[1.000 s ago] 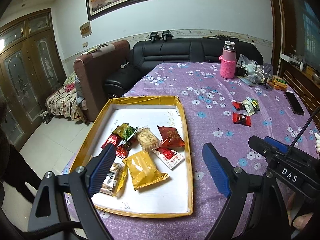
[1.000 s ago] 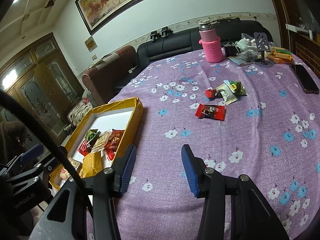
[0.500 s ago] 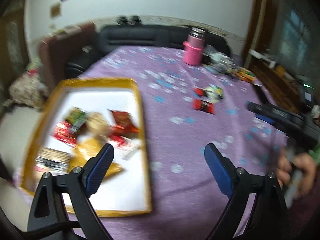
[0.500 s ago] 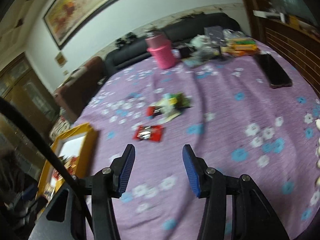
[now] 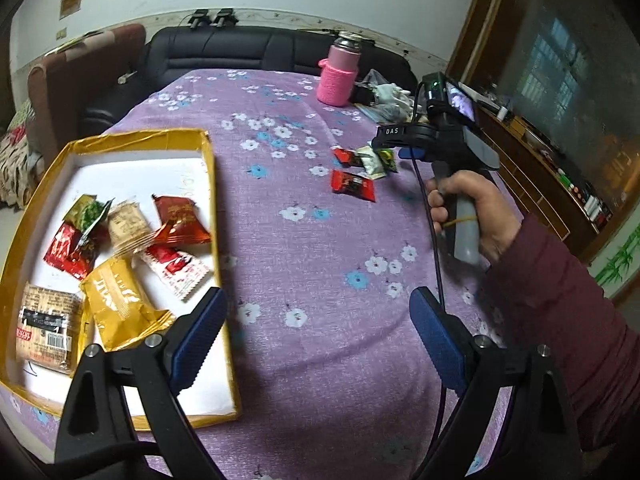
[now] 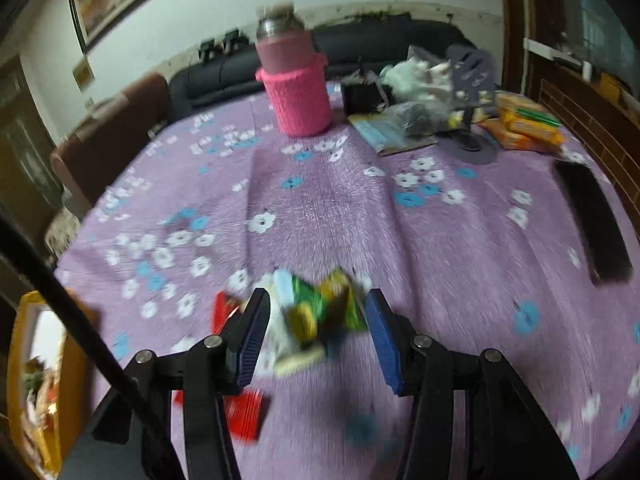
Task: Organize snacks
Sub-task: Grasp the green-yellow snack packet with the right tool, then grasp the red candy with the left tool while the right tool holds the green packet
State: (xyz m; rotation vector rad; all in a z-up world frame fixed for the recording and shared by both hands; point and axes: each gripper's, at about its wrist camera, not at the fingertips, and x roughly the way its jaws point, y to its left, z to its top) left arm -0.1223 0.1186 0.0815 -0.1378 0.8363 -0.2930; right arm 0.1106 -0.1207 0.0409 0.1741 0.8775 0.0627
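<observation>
A yellow-rimmed tray point(image 5: 212, 184) at the left holds several snack packets, among them a yellow one point(image 5: 116, 304). Loose snacks lie on the purple cloth: a red packet point(image 5: 353, 185), a white one point(image 5: 370, 162) and a green one point(image 5: 387, 159). My left gripper point(image 5: 316, 340) is open and empty, low over the cloth by the tray's right rim. My right gripper point(image 6: 318, 338) is open, its fingers on either side of the green packet point(image 6: 320, 304) and white packet point(image 6: 280, 336); a red packet point(image 6: 244, 412) lies under its left finger. The right gripper also shows in the left wrist view point(image 5: 416, 148).
A pink-sleeved flask point(image 6: 294, 88) stands at the far middle. Bags, a blue booklet point(image 6: 384, 132), orange packets point(image 6: 528, 124) and a black phone point(image 6: 592, 220) lie at the far right. A black sofa point(image 5: 256, 52) stands beyond the table.
My right gripper has moved forward across the cloth to the loose snack pile, which now lies between its fingers. My left gripper has swung right, off the tray.
</observation>
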